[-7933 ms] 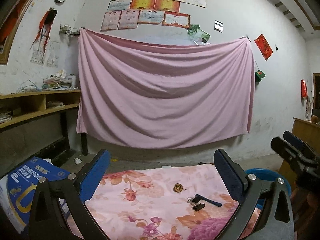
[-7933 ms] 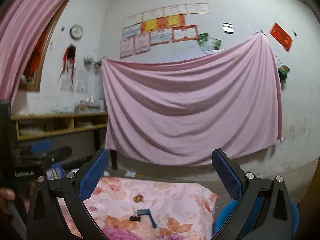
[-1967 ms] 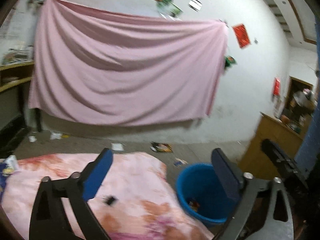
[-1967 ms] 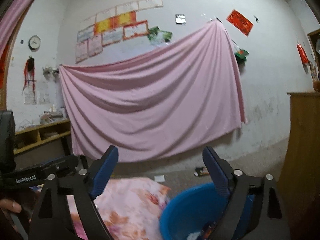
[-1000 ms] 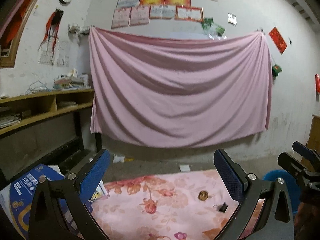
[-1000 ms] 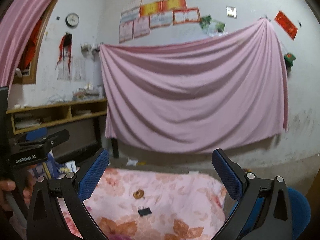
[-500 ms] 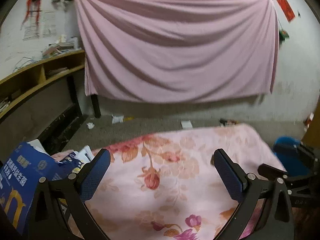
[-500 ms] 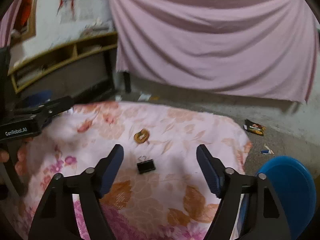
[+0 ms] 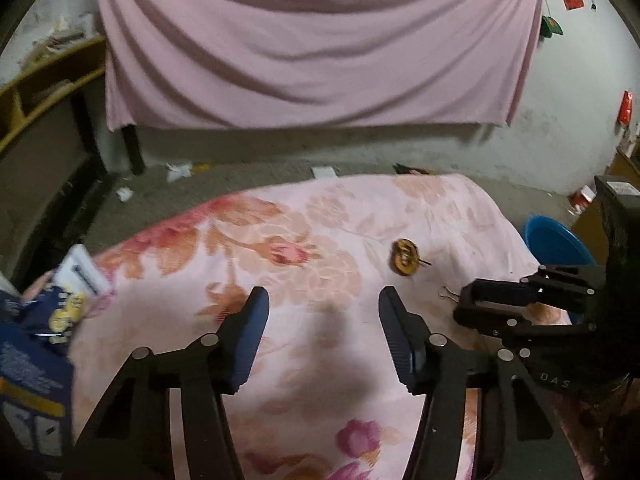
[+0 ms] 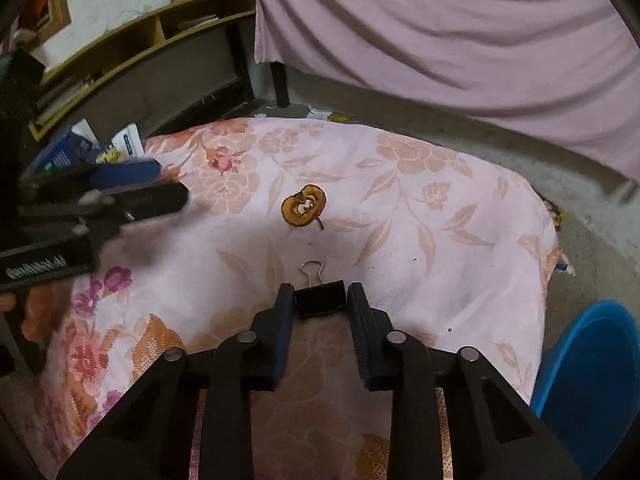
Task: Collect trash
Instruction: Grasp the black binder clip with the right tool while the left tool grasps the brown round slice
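A black binder clip (image 10: 321, 299) with a wire handle lies on the flowered pink cloth (image 10: 440, 240). My right gripper (image 10: 320, 300) is down on the cloth, its blue pads on either side of the clip and touching it. A brown dried fruit slice (image 10: 303, 210) lies just beyond; it also shows in the left wrist view (image 9: 407, 263). My left gripper (image 9: 323, 308) is open and empty above the cloth's middle. The right gripper (image 9: 492, 300) shows at the right of the left wrist view, hiding the clip except its wire.
A blue bin (image 10: 592, 380) stands on the floor right of the cloth; it also shows in the left wrist view (image 9: 554, 242). Blue packages and papers (image 9: 44, 320) lie at the cloth's left edge. Scraps litter the floor by the pink hanging sheet (image 9: 320, 40). Wooden shelves (image 10: 140, 36) stand left.
Both grippers have dropped toward the cloth. The right gripper has moved forward onto the binder clip and narrowed around it. The left gripper's jaws have narrowed.
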